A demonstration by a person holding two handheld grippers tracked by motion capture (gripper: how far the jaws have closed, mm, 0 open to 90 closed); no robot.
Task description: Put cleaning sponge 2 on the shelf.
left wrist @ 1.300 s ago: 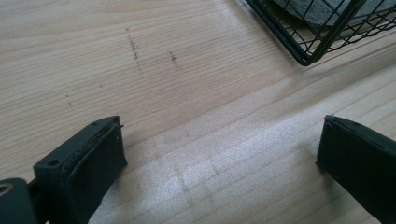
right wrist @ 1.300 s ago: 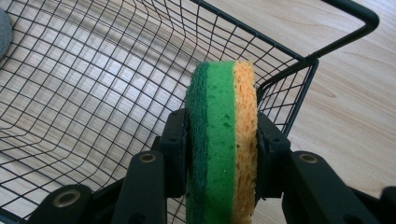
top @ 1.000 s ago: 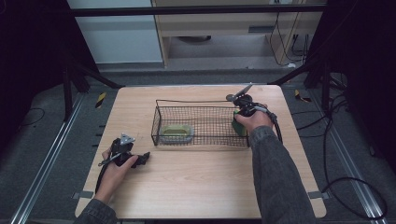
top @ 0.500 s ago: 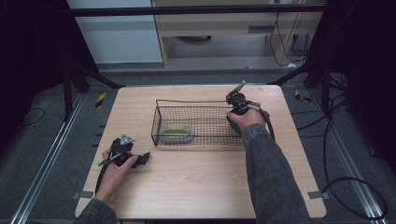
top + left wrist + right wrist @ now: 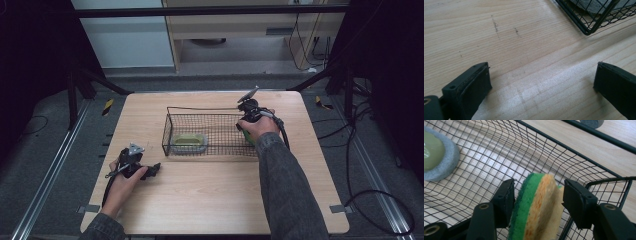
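Sponge (image 5: 536,207) lower end cut off by frame edge; grey pad (image 5: 439,160) cropped at left edge.

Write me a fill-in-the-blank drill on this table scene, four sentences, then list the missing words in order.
1. The sponge between the right gripper's jaws has a yellow body and a ____ scouring layer.
2. That sponge sits inside the black wire ____.
3. The left gripper rests on the wooden table with its jaws ____.
4. The grey-rimmed pad in the basket has a pale ____ top.

Missing words: green; basket; open; green
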